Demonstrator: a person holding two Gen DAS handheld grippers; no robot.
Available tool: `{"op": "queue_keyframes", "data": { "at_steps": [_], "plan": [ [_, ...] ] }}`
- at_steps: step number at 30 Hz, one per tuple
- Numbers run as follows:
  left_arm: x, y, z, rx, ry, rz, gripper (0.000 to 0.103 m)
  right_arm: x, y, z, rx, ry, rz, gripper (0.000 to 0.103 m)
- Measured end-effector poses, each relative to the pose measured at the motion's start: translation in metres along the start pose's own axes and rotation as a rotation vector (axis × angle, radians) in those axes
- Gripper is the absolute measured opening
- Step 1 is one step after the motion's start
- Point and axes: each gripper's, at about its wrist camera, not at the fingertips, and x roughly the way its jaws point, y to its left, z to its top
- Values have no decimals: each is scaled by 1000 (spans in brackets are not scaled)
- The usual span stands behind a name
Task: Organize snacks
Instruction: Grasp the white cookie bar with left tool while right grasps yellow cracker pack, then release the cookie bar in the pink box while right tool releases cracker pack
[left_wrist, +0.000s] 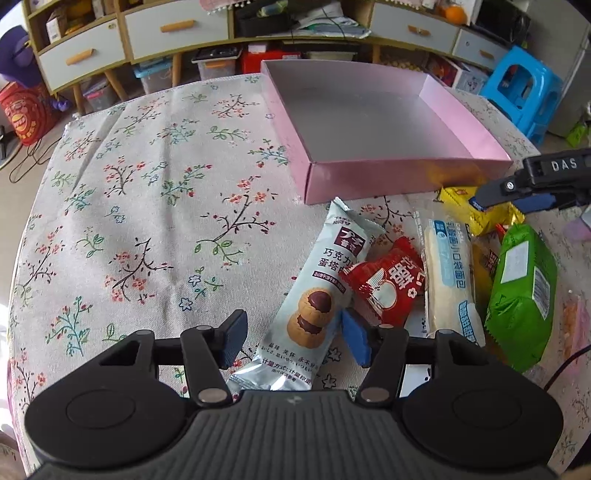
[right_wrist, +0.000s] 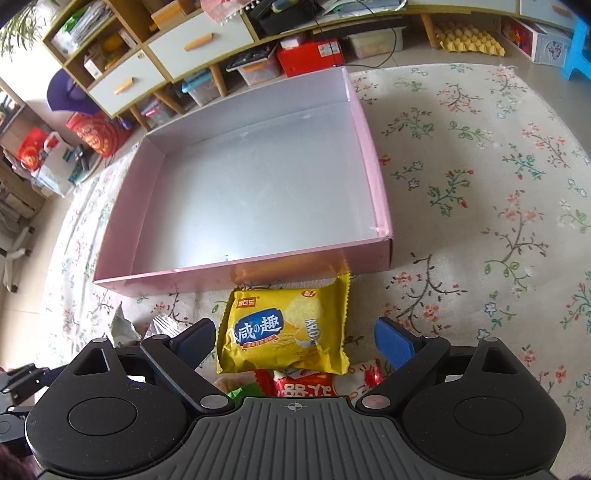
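Pink box (right_wrist: 373, 162) sits empty at 12 o'clock, snacks still on the bench: left gripper (left_wrist: 295, 338) fingers released astride the pale-blue biscuit pack (left_wrist: 314, 295), right gripper (right_wrist: 295, 341) fingers released flanking the yellow cracker pack (right_wrist: 284, 328), both likely pre-grasp.

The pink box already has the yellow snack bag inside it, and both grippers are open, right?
Not quite. The pink box has nothing in it; the right wrist view shows its bare grey floor. The yellow snack bag lies on the tablecloth just outside the box's near wall, between the open fingers of the right gripper. The left gripper is open too.
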Motion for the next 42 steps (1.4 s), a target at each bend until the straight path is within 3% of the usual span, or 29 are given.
{"op": "queue_keyframes", "data": {
  "at_steps": [5,13,16,19,32,42],
  "plan": [
    [9,-5,1,41,26,26,52,11,11,0,-28,18,-13,94],
    [8,-1,3,-13,9,23,39,21,34,-5,-115,-1,-107,95],
    [6,2,2,-44,-3,25,32,23,43,-8,-153,-24,-176,82],
    [1,7,0,-94,-3,11,29,21,45,-9,-152,-33,-186,74],
    [-24,24,-2,-256,-75,-14,28,-16,26,-1,20,-58,-48,73],
    [-35,15,33,-342,-192,-55,28,-52,20,10,92,-123,78,73]
  ]
}}
